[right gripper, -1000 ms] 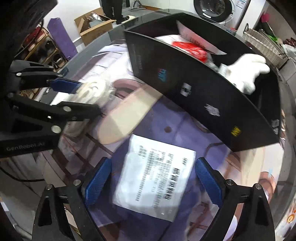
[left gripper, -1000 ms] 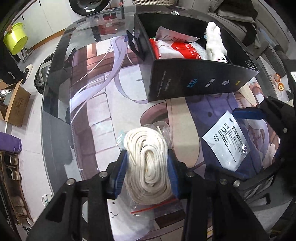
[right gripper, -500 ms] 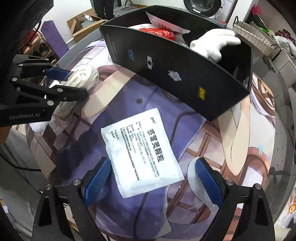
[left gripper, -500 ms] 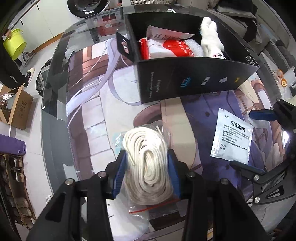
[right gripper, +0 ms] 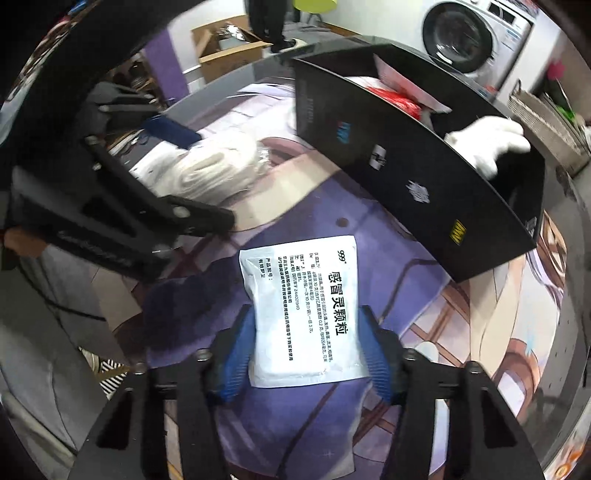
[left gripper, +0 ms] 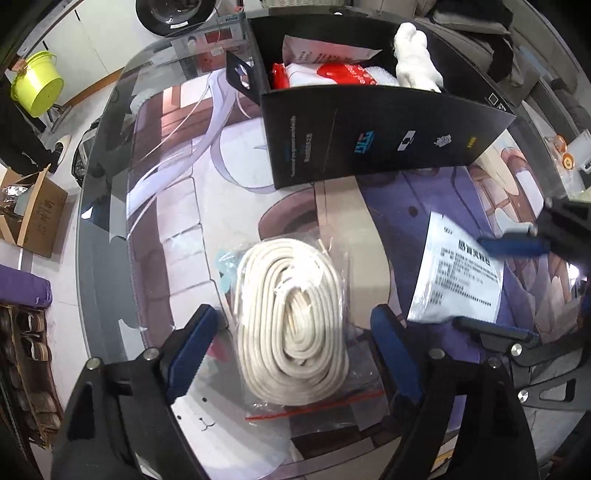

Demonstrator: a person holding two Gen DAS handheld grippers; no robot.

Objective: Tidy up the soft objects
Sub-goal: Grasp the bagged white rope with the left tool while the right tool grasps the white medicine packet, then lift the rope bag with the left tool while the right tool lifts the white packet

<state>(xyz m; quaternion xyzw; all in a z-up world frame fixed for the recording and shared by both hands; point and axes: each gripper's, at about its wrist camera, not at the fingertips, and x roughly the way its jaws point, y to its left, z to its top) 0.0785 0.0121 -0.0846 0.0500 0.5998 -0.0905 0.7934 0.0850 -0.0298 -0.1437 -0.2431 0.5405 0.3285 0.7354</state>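
A coil of white rope in a clear bag [left gripper: 291, 321] lies on the printed mat. My left gripper [left gripper: 291, 343] is open, its blue pads apart on either side of the coil and not touching it. A white medicine sachet [right gripper: 306, 310] with black print lies flat on the mat; my right gripper [right gripper: 306, 354] has closed in on its near end, blue pads against both edges. The sachet [left gripper: 458, 280] and the right gripper's fingers [left gripper: 513, 245] also show in the left wrist view. A black open box [left gripper: 376, 136] beyond holds a white glove [left gripper: 417, 66] and red-and-white packets [left gripper: 332, 72].
The round glass table [left gripper: 99, 221] carries a printed anime mat. Off the table to the left are a yellow-green bucket [left gripper: 35, 86] and a cardboard box [left gripper: 33, 218]. A washing machine [right gripper: 476, 33] stands behind the black box [right gripper: 424, 162].
My left gripper has opened and let go of the rope coil. My right gripper has moved forward over the sachet and closed onto its sides.
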